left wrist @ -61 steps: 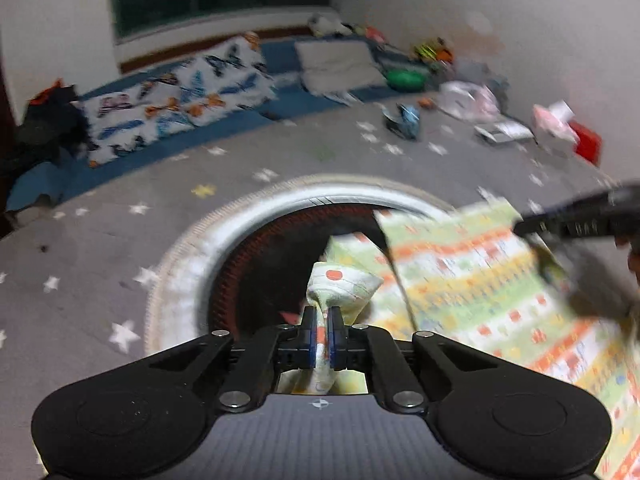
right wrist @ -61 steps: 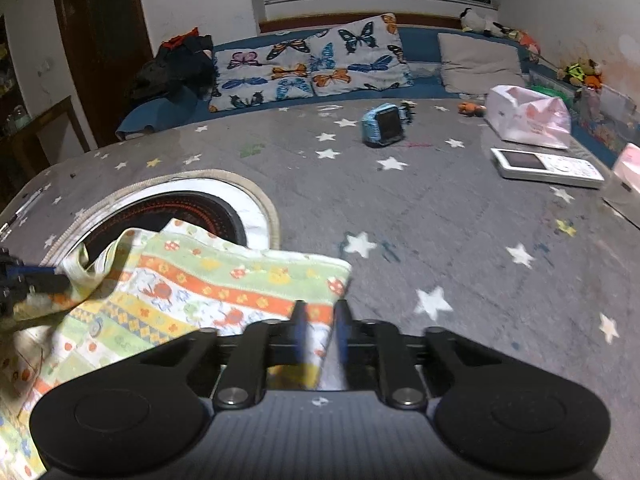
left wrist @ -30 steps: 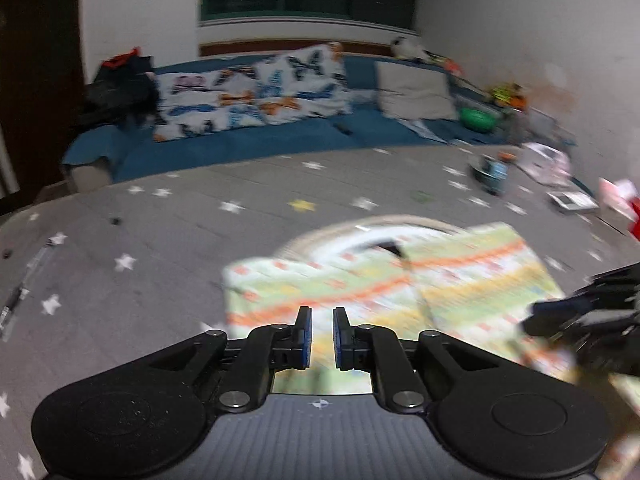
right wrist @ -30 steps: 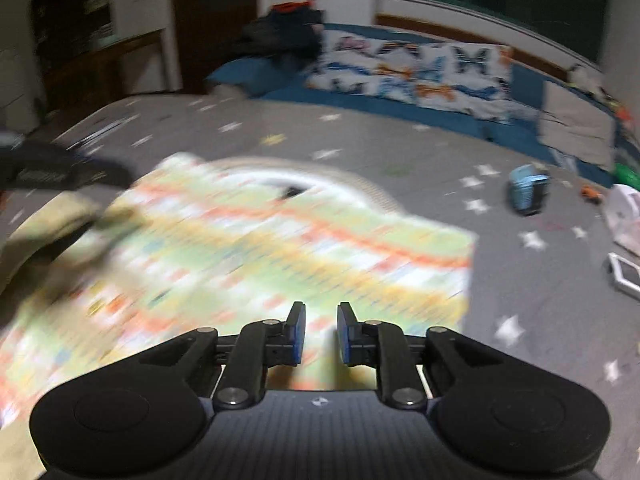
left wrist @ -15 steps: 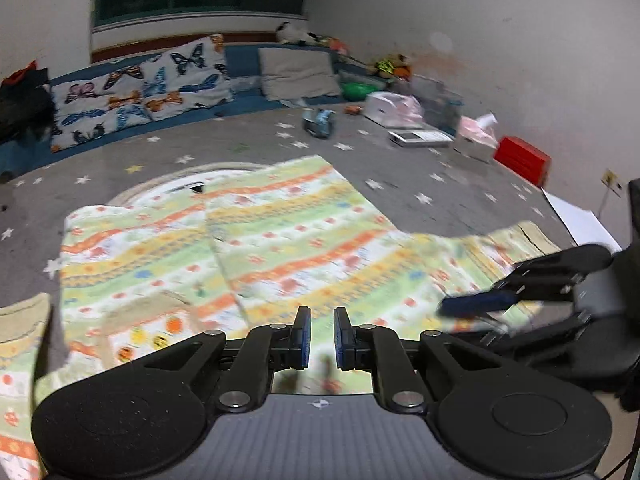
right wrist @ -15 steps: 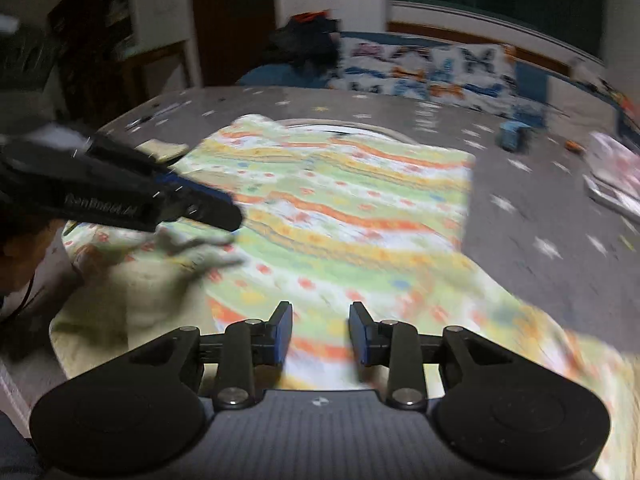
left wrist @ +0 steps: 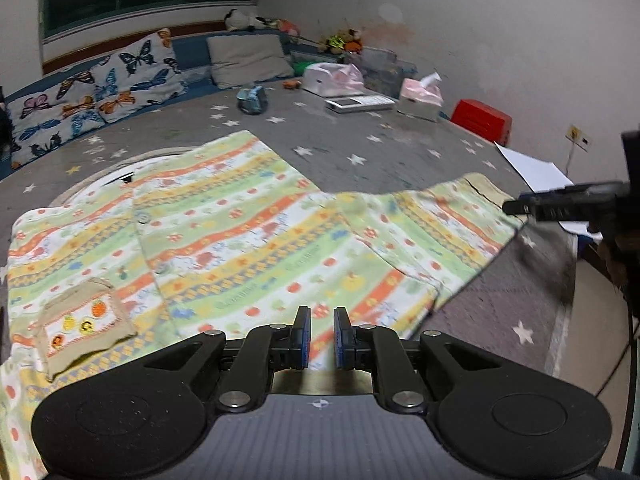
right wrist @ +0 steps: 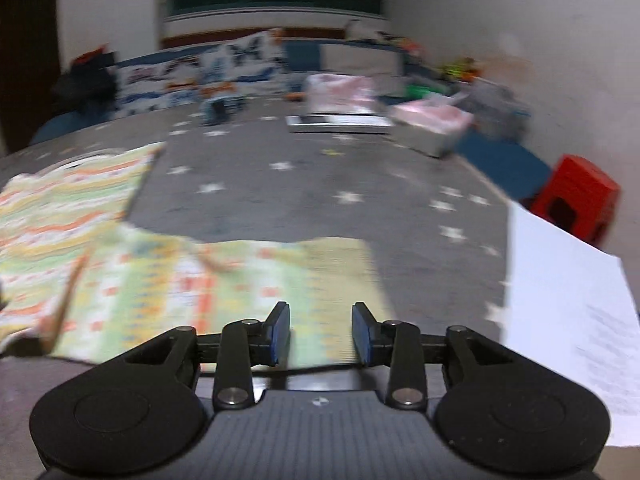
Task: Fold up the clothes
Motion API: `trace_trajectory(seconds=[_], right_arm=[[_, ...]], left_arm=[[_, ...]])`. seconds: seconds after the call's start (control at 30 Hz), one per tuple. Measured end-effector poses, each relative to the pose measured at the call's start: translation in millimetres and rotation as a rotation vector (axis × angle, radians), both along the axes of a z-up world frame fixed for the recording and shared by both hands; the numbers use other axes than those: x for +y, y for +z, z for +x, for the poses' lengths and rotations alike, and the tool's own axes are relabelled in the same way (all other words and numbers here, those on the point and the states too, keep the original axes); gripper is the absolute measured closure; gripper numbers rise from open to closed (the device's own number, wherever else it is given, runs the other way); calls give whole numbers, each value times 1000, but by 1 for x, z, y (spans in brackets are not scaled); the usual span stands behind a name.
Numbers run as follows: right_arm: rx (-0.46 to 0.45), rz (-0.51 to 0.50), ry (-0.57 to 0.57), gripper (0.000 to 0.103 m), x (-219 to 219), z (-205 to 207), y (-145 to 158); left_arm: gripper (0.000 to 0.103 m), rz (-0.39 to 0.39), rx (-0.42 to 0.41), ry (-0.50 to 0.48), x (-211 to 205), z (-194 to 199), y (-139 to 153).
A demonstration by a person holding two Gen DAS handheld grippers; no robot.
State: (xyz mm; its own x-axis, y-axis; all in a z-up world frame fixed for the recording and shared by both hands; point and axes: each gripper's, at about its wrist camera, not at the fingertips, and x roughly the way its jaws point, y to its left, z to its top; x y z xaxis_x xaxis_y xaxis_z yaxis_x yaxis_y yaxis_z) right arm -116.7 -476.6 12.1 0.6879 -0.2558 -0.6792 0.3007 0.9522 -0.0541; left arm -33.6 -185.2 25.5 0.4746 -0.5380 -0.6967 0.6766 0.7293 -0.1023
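A striped green, yellow and orange child's shirt lies spread flat on the grey star carpet, front up, with a chest pocket at the left and one sleeve stretched to the right. My left gripper hovers over the shirt's near hem, jaws slightly apart and empty. My right gripper is open and empty above the sleeve end; it also shows in the left wrist view at the right edge. The right wrist view is blurred.
White paper sheets lie right of the sleeve, a red box beyond. A tissue box, a white device, a plastic bag and a blue toy sit further back. Cushions line the far wall.
Both grippers let go of the shirt, which now lies spread flat. The right gripper swung right to the sleeve end and opened wider. The left gripper pulled back to the near hem.
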Motion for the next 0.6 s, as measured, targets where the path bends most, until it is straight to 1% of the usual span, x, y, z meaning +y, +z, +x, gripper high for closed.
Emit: trace_trajectory(seconds=[0.13,0.2,0.3,0.33,0.37,0.4,0.43,0.5,0.6], right_arm=[[1,5,-51,66,-17,-6,-7],[0,20,-59,65,-22,-8,-10],[-2,42,-56,67,-23,-10,-12],[-3,49,-47,76,-22,-10,-11],[-5,57,-39,88,-21,-10,-10],[-6,65,-31,92,-20,-9,-9],[-6,63,-26,93,-19,-7,-8],[-9,16,-20,95,-16,-3,-4],[-40,-52,-13,95,-16,7,7]], left_arm=[[90,7,1,-18,-4,-5,-1],[90,12,3,-24,-6,-6,-2],[90,22,3,-31,-8,-8,-4],[90,25,3,-33,-9,-9,-4],[90,27,5,-35,-10,-9,-5],[90,29,7,-38,-10,-9,-5],[90,32,8,-42,-11,-9,-6],[90,39,10,-50,-12,-10,-8],[89,53,6,-69,-14,-12,-10]])
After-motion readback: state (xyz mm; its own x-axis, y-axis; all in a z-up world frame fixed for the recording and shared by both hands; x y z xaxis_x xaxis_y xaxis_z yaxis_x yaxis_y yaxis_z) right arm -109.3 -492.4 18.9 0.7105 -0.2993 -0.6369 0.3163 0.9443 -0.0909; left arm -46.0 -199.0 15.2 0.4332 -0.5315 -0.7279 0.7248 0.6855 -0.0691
